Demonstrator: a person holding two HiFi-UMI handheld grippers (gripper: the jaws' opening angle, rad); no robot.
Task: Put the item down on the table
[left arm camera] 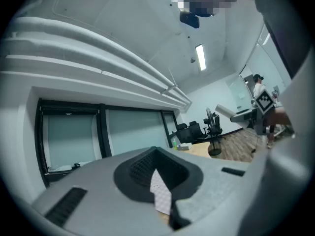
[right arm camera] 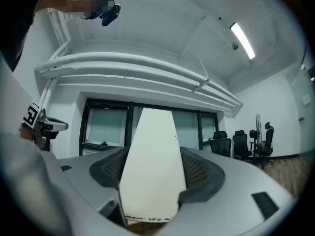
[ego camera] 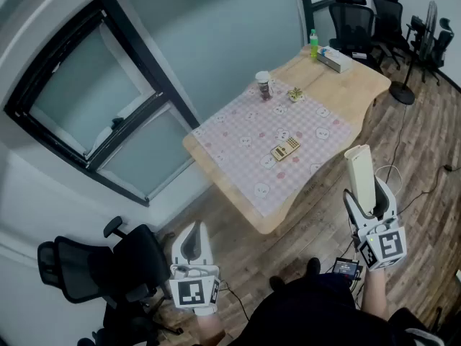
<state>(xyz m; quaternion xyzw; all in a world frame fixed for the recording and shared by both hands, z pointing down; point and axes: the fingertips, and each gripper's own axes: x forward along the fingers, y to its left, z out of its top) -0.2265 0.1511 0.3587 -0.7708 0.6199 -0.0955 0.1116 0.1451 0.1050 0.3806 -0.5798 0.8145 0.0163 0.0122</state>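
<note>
My right gripper [ego camera: 368, 195] is shut on a long cream-white box [ego camera: 359, 172] and holds it upright over the wooden floor, just off the near right corner of the table [ego camera: 351, 92]. In the right gripper view the box [right arm camera: 152, 166] fills the space between the jaws and rises above them. My left gripper [ego camera: 194, 241] hangs lower at the left, well short of the table, with its jaws together and nothing in them. Through a thin slit between them in the left gripper view, a bit of the checked cloth [left arm camera: 161, 196] shows.
A pink checked cloth [ego camera: 245, 157] covers the near half of the table. On the table are a cup [ego camera: 263, 85], a small tan device [ego camera: 285, 148], a small trinket [ego camera: 295, 94], a green bottle [ego camera: 313, 43] and a flat box [ego camera: 335, 60]. Black office chairs [ego camera: 360, 20] stand beyond; another chair [ego camera: 94, 265] is by my left.
</note>
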